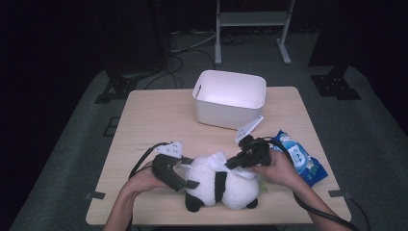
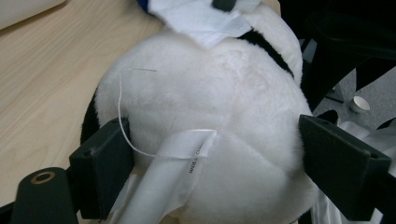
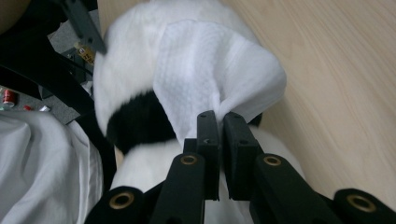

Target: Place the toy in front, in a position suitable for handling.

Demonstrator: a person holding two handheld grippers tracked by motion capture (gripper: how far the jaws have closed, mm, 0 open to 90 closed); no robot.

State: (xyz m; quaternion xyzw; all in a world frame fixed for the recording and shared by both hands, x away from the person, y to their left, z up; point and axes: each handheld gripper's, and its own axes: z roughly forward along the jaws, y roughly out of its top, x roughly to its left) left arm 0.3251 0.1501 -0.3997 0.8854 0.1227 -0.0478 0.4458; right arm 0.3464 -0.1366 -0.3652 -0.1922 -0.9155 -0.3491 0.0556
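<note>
My left gripper (image 1: 185,179) fingers (image 2: 103,163) stand wide around the black-and-white plush panda toy (image 1: 221,185), which lies on the light wooden counter (image 1: 144,120) near its front edge. They sit either side of its body; can't tell if they're pressing. Right gripper (image 1: 230,164) fingers (image 3: 208,140) pinched tight on a white textured wet wipe (image 3: 210,70) draped over the panda. White plastic bin (image 1: 230,98) behind, blue wipes pack (image 1: 300,159) at right.
</note>
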